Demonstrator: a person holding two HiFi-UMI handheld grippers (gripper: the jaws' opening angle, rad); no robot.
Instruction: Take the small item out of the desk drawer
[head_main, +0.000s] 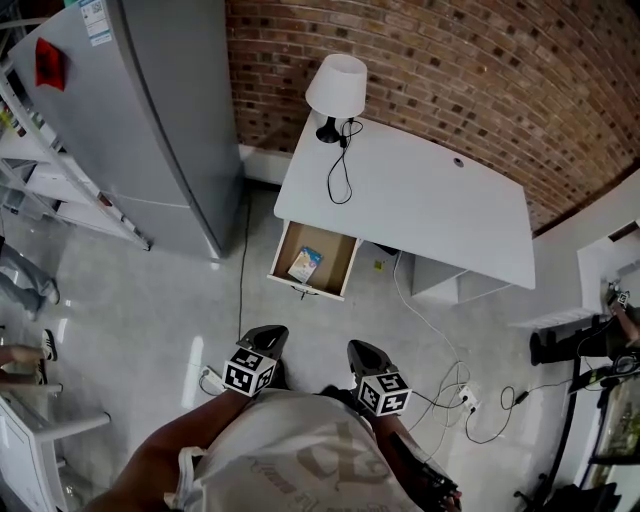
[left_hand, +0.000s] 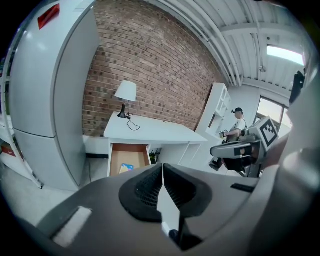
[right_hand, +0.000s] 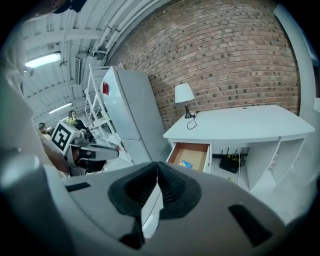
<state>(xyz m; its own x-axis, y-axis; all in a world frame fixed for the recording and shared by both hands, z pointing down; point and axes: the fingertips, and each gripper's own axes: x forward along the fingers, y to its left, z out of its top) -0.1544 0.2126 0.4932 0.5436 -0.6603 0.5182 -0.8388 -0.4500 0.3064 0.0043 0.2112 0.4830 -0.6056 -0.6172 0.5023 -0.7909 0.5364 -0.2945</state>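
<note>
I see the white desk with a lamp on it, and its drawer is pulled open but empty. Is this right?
Not empty: the head view shows a small item lying in the open drawer. The lamp does stand on the white desk.

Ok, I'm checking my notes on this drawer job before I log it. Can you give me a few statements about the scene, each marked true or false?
1. The brown-floored drawer of the white desk stands open with a small blue and yellow packet inside. True.
2. The right tool grips the packet. False: it is shut on nothing, well short of the drawer.
3. The left tool is shut and empty. True.
4. The white-shaded lamp stands on the floor. False: it stands on the desk, by the red brick wall.
5. In the head view, the tall grey fridge is right of the desk. False: it is on the left.
</note>
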